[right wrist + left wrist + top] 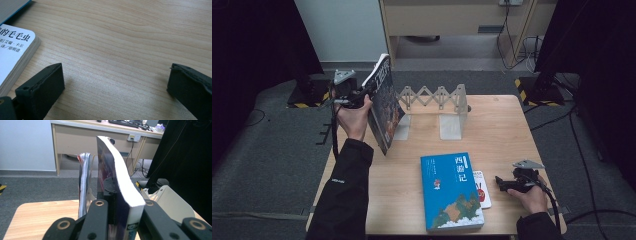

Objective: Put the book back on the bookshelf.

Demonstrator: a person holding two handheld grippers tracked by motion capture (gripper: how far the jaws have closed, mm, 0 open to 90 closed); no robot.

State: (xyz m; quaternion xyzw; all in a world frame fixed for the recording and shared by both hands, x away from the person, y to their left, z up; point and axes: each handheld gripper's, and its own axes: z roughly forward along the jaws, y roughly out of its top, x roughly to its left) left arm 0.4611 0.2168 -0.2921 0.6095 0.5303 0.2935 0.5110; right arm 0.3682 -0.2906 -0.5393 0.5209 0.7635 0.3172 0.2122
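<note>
My left gripper (362,95) (122,216) is shut on the lower spine end of a dark illustrated book (384,107) (120,182). It holds the book upright and slightly tilted above the table's far left, beside the left end of an expandable grey book rack (432,95). In the left gripper view a thin sheaf of pages (83,182) stands left of the book; I cannot tell whether it belongs to it. My right gripper (503,182) (115,80) rests open on the wooden table (497,130) at the near right, with bare wood between its jaws.
A blue book (449,192) lies flat at the table's near middle, overlapping a small white book (482,190) (15,50) just left of the right gripper. The rack's pale end plates (451,122) (172,202) stand on the table. Cables trail on the grey floor behind.
</note>
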